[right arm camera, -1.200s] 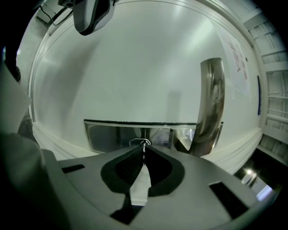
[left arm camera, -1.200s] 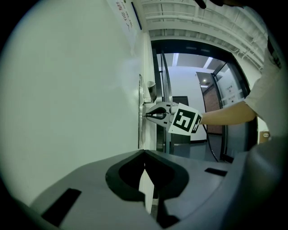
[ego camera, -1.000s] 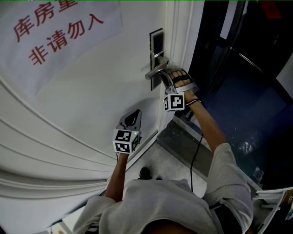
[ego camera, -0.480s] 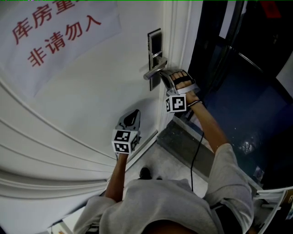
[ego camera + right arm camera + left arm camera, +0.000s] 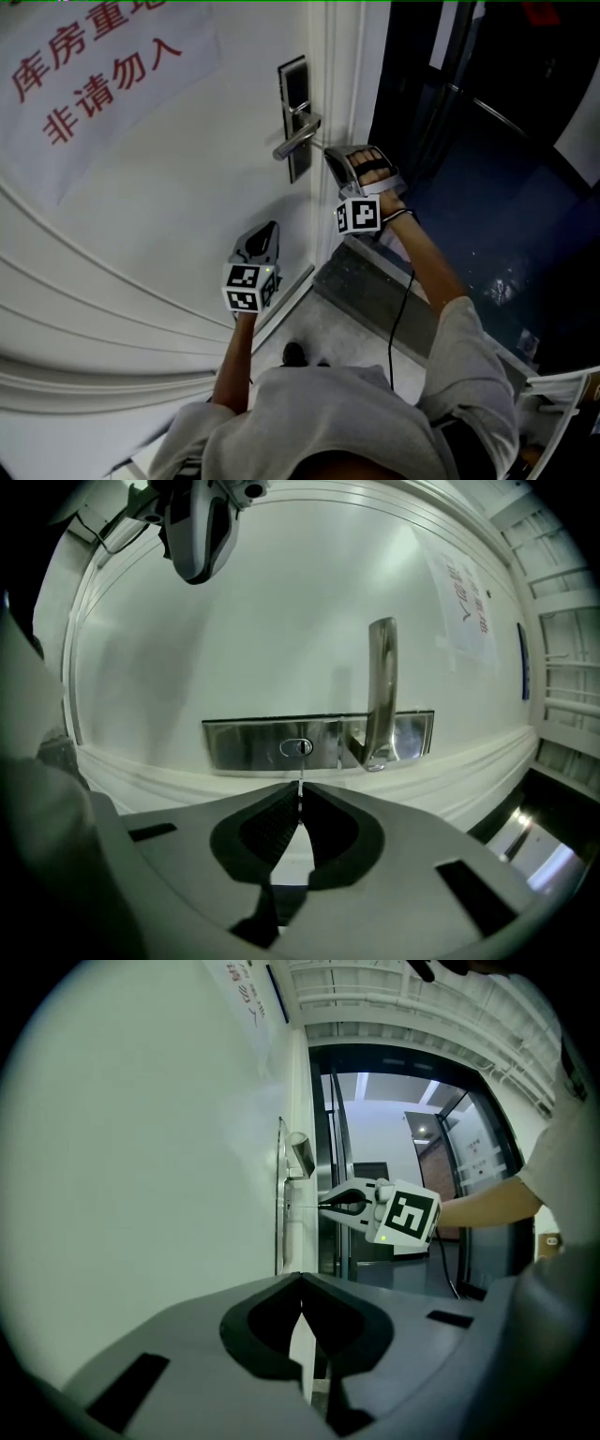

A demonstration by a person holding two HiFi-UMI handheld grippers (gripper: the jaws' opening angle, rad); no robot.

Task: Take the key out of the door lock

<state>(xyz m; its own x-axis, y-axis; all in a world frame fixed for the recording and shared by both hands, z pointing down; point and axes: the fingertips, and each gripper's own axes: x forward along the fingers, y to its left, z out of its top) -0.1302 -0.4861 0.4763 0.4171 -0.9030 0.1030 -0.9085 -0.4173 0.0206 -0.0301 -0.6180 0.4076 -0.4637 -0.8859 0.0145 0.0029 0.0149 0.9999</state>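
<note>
In the head view, a white door (image 5: 169, 206) is seen bearing a paper sign (image 5: 103, 94) in red characters: the lower line reads 非请勿入, and the upper line, cut by the frame edge, begins 库房重. A steel lock plate (image 5: 292, 89) with a handle (image 5: 298, 141) is fixed near the door's edge. The right gripper (image 5: 329, 152) is held just beside the handle, and the left gripper (image 5: 273, 228) lower down, near the door face. In the left gripper view, its jaws are seen closed together with nothing between them; beyond them, the key (image 5: 305, 1207) is shown as a thin line running from the right gripper's tips toward the plate. In the right gripper view, the jaws are clamped on the key, whose tip is pointed at the keyhole (image 5: 297, 748) just ahead; whether it is clear of the slot cannot be told. The sign is unreadable there.
</note>
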